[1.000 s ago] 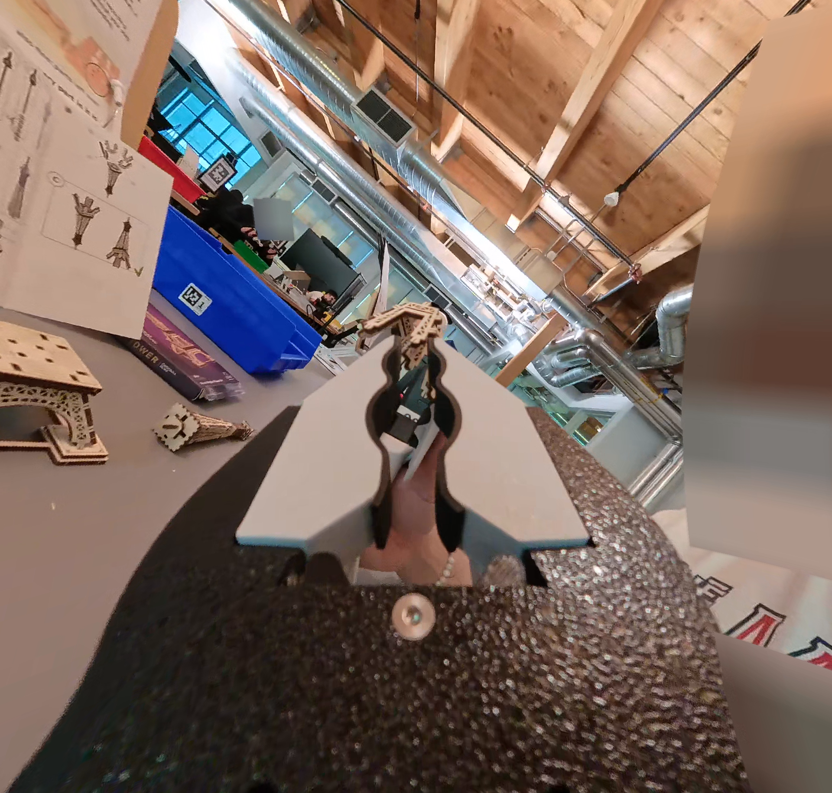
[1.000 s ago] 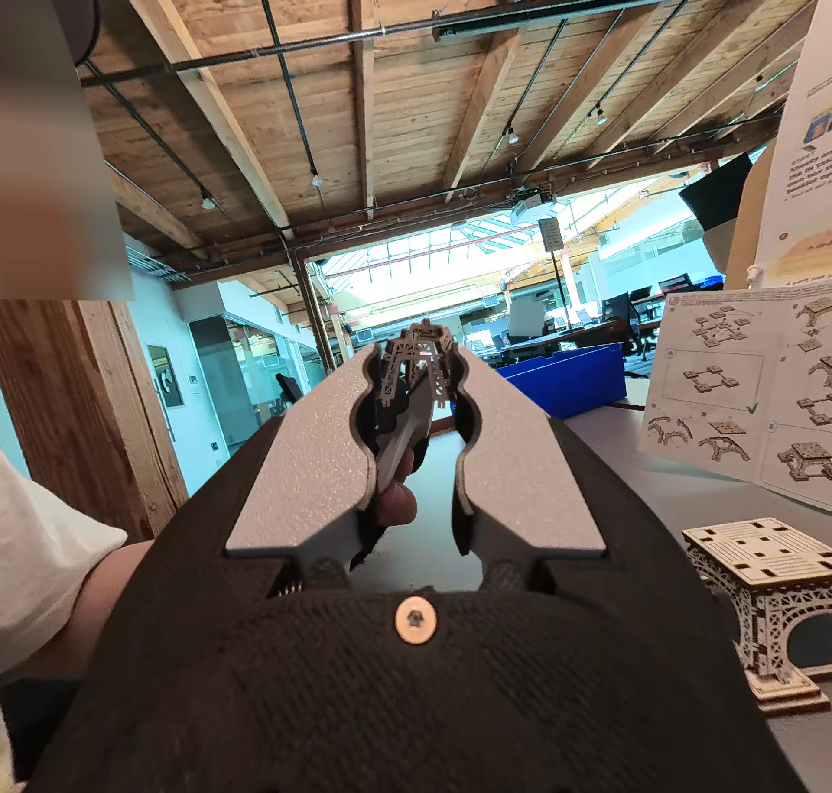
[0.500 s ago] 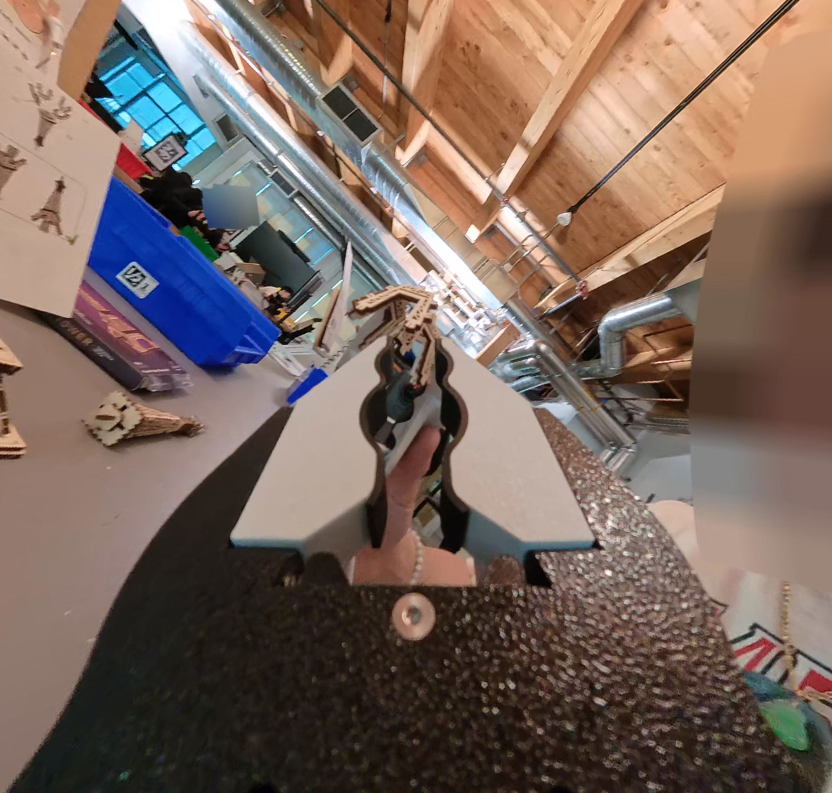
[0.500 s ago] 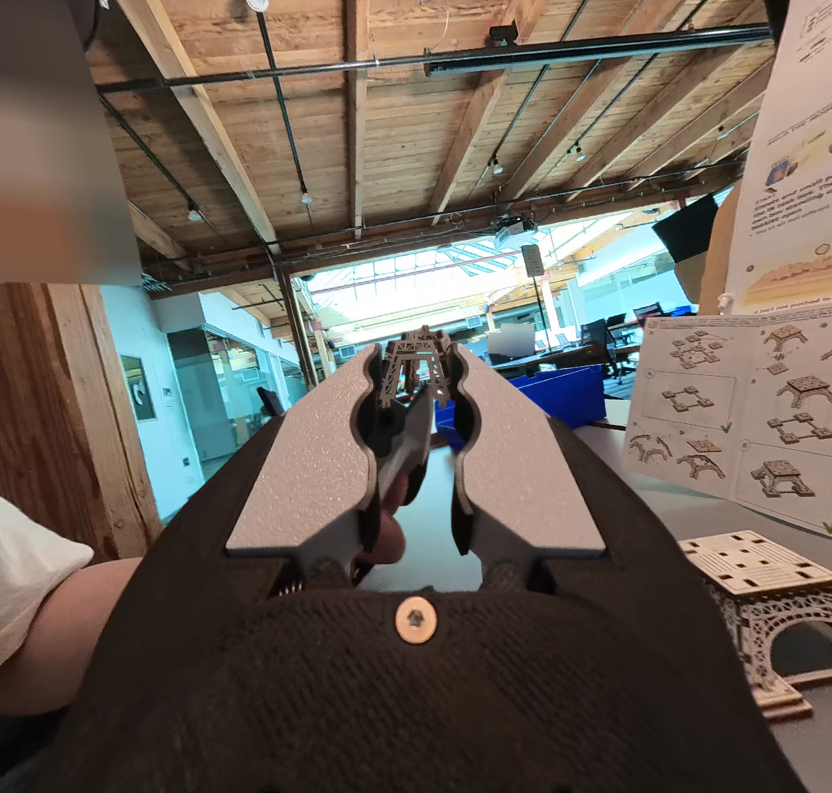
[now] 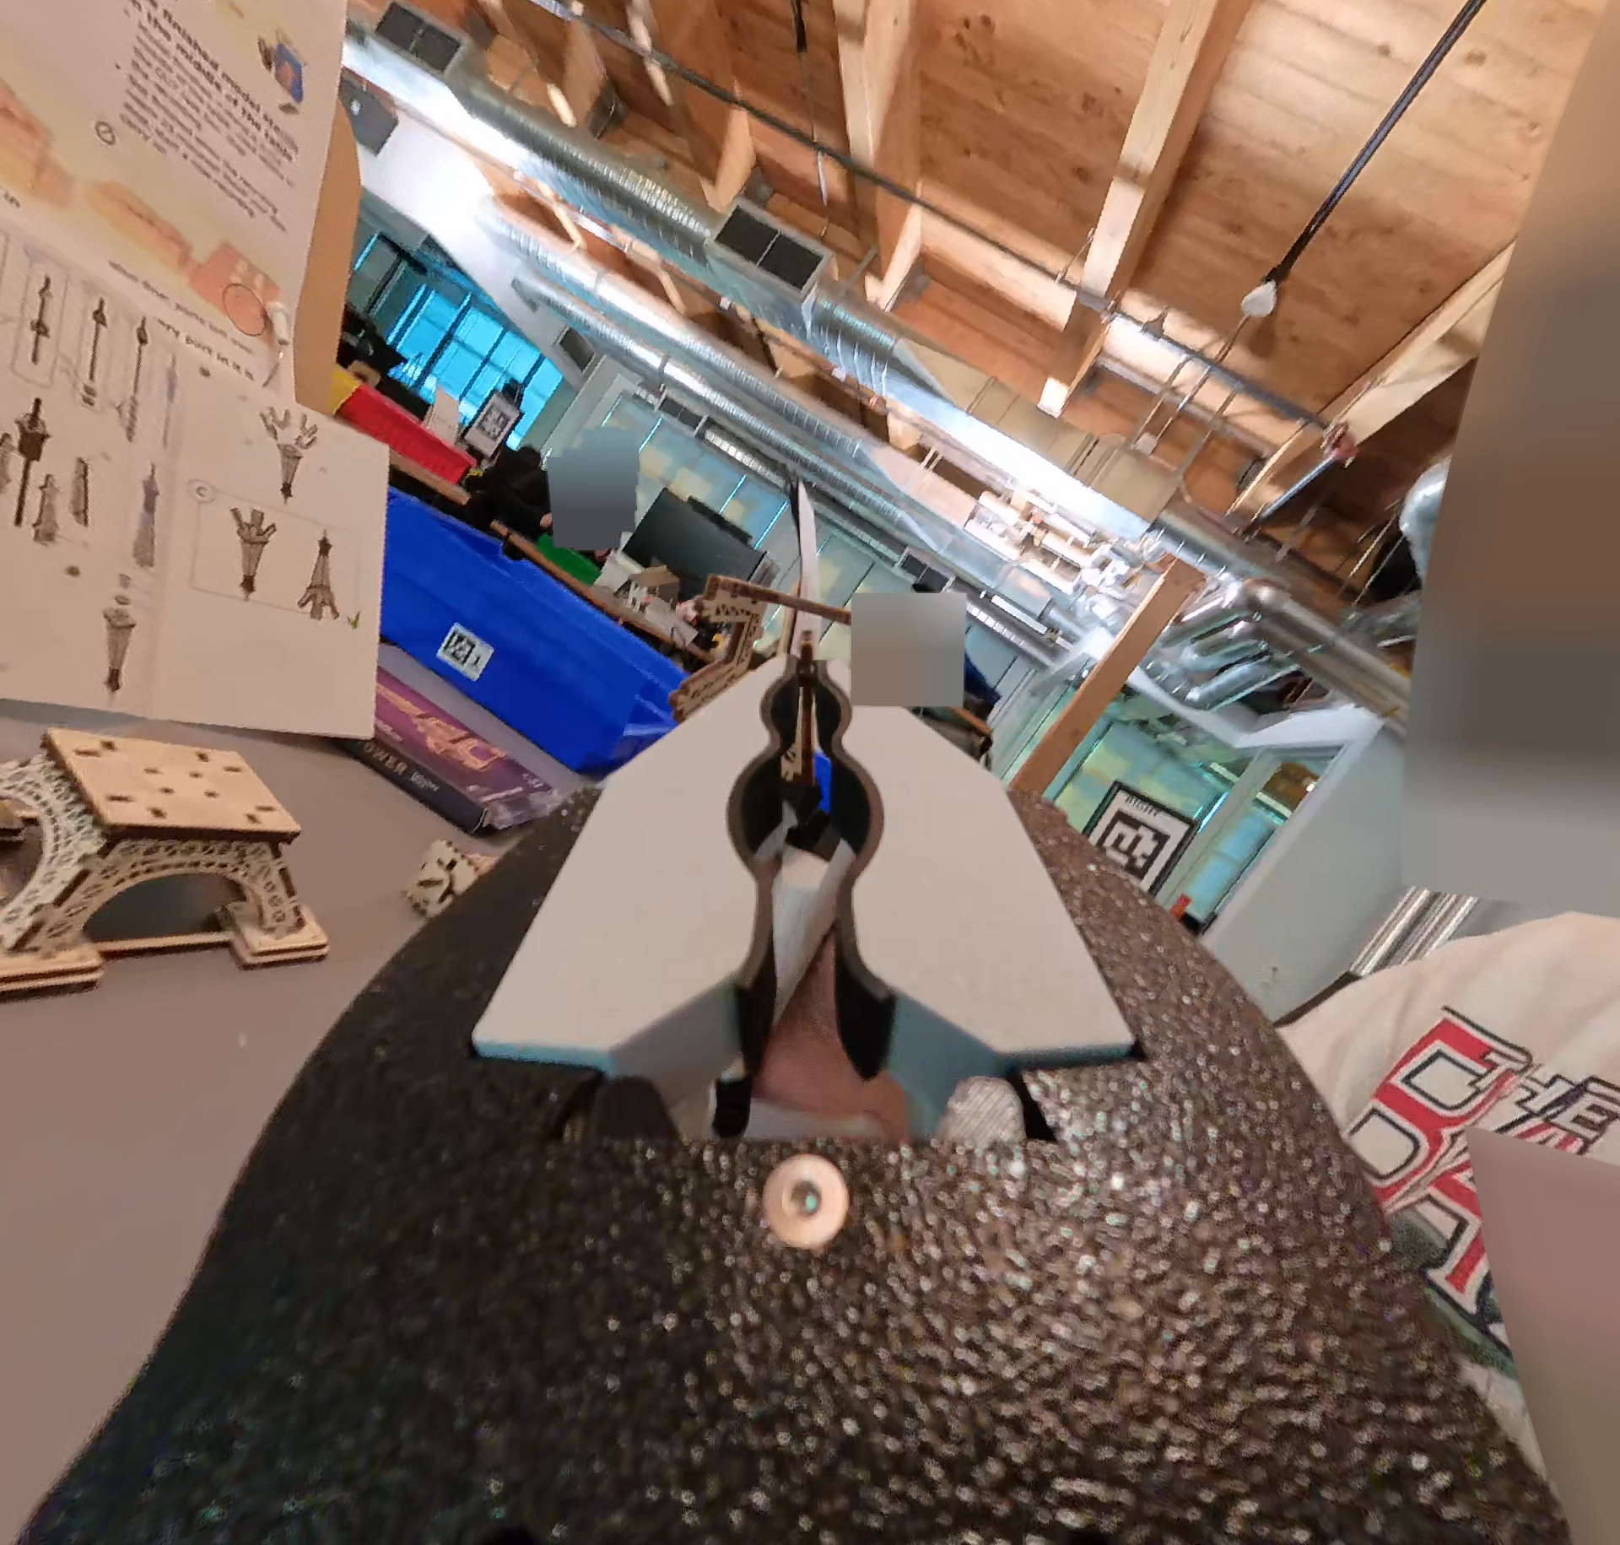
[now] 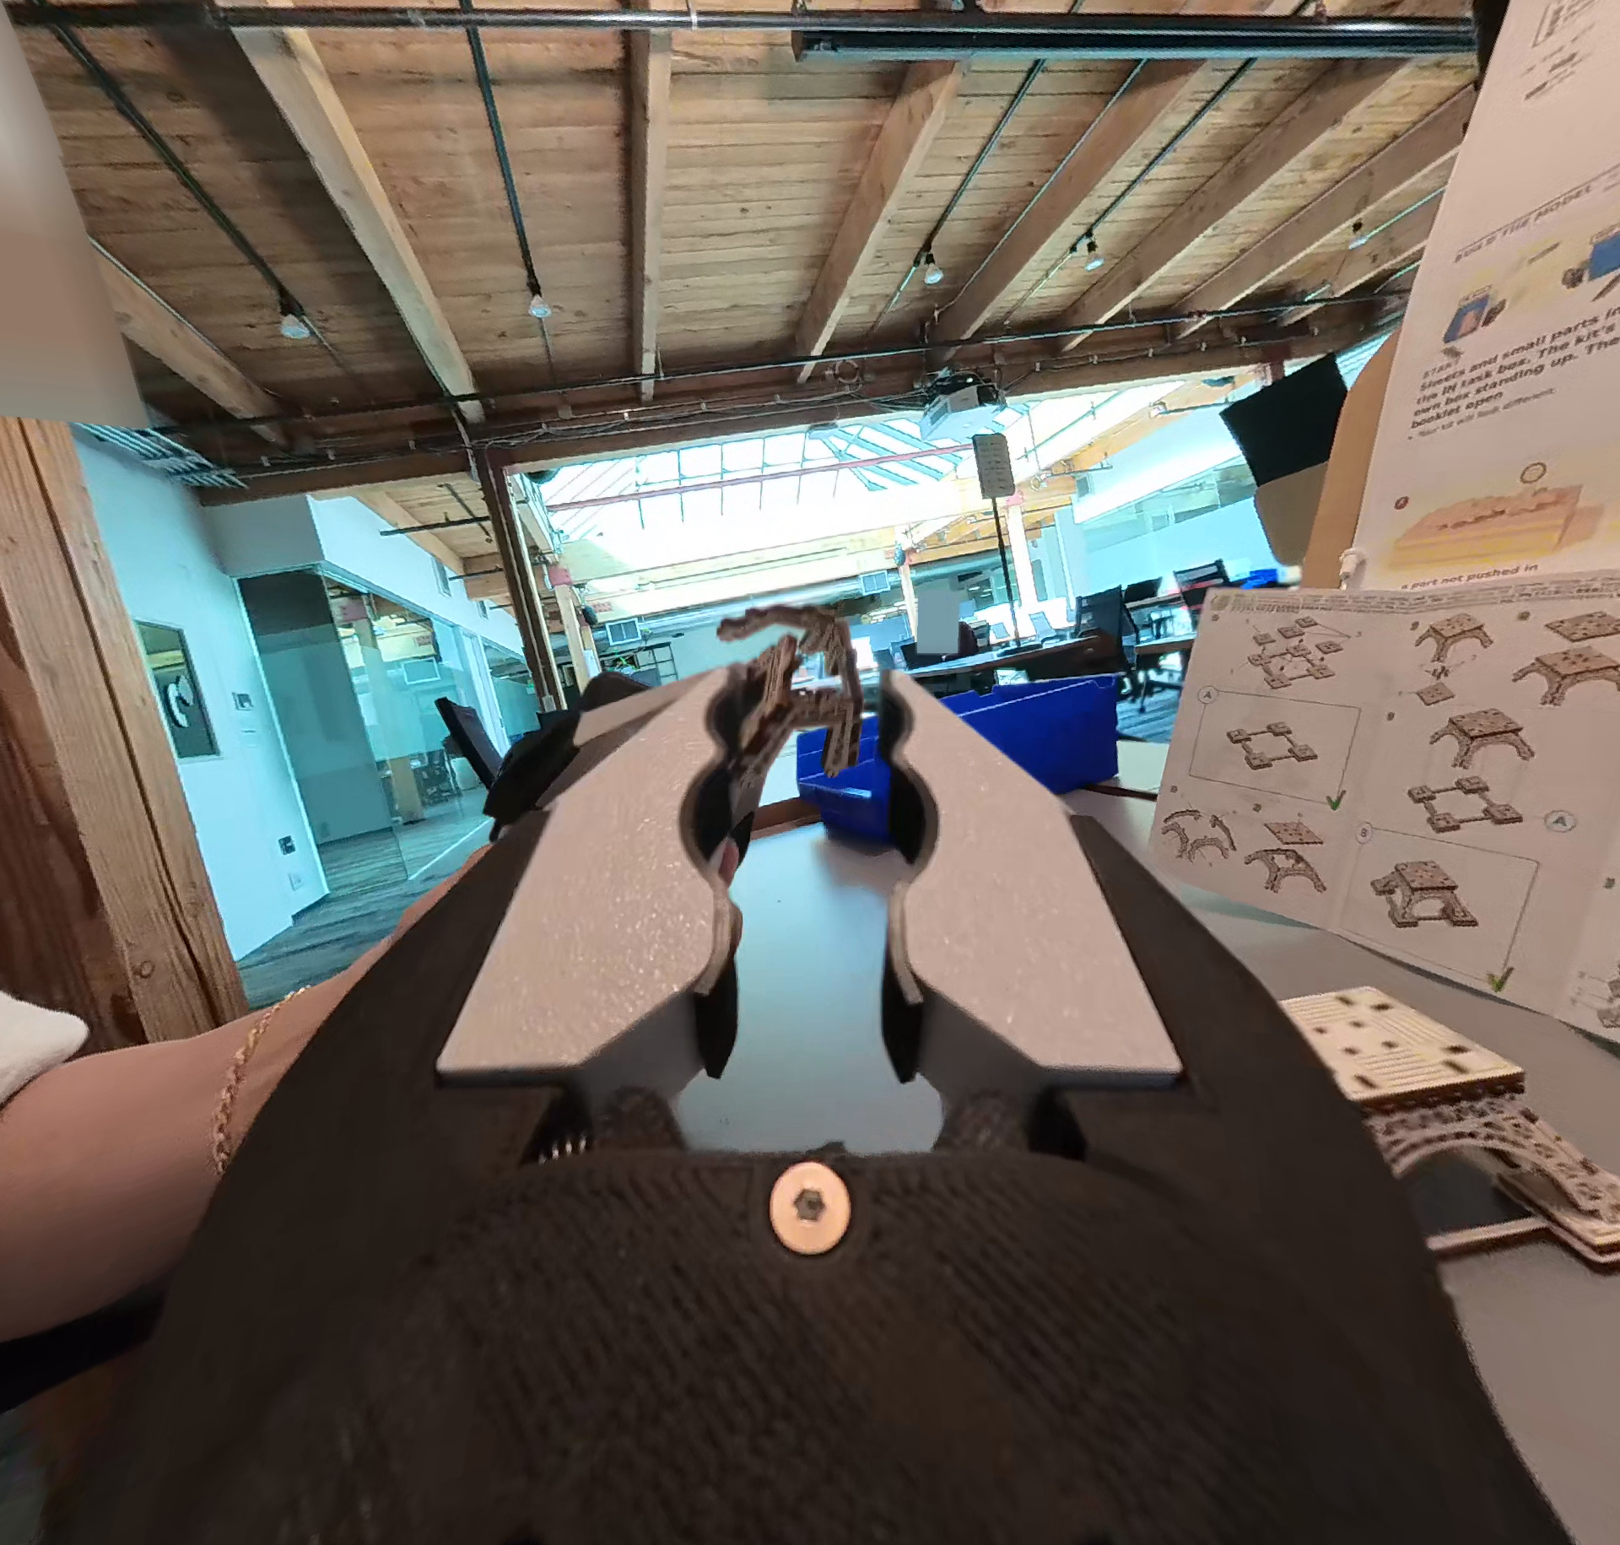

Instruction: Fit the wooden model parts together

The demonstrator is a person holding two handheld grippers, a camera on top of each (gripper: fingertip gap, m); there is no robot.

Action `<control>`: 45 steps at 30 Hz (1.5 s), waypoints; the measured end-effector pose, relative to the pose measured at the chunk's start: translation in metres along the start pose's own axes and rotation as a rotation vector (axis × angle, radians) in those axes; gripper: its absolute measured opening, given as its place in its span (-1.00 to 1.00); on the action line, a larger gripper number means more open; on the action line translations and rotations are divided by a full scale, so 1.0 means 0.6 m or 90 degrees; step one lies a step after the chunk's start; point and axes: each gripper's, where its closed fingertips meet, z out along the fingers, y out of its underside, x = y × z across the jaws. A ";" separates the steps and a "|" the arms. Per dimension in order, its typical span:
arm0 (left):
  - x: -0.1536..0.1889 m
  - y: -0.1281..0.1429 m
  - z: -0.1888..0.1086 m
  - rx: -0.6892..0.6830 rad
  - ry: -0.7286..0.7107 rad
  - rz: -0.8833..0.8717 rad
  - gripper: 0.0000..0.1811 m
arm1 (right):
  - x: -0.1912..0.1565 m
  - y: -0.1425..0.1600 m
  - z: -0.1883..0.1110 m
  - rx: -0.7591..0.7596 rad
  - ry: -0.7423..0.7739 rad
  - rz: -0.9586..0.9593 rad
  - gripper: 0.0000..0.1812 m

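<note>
A small wooden lattice tower section (image 5: pixel 732 626) is up in the air between both grippers. My left gripper (image 5: pixel 802 679) is shut on one thin leg of it, seen edge-on between the pads. In the right wrist view the same section (image 6: pixel 820 714) stands tilted and blurred between my right gripper's (image 6: pixel 798 696) fingertips. It leans toward the left finger (image 6: pixel 649 802), and background shows between its free leg and the right finger (image 6: pixel 964 810). The left gripper's black body (image 6: pixel 543 758) shows just beyond.
The wooden arched tower base (image 5: pixel 149 810) (image 6: pixel 1403 1065) stands on the grey table (image 5: pixel 175 1152). A small wooden spire part (image 5: pixel 447 867) lies beside it. Instruction sheets (image 5: pixel 175 495) (image 6: pixel 1403 758), a blue bin (image 5: pixel 508 626) (image 6: pixel 1008 740) and a purple box (image 5: pixel 438 758) stand behind. A person's torso is close by. Left and right tips are no more than a few centimetres apart.
My left gripper's pads closed onto a leg of the tower section. The section, upright and spanning the right gripper's fingertips before, now sits tilted between them. Both views swung toward the table.
</note>
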 end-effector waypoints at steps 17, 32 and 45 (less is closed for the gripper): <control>0.007 0.056 -0.011 -0.245 0.008 0.142 -0.99 | -0.023 0.006 -0.004 -0.097 -0.085 -0.035 -0.65; 0.009 0.061 -0.024 -0.300 0.011 0.255 -1.00 | -0.050 0.001 -0.015 -0.107 -0.181 -0.005 -0.60; 0.027 0.059 -0.032 -0.312 0.063 0.202 -0.99 | -0.071 0.045 -0.012 -0.189 -0.170 -0.365 -0.53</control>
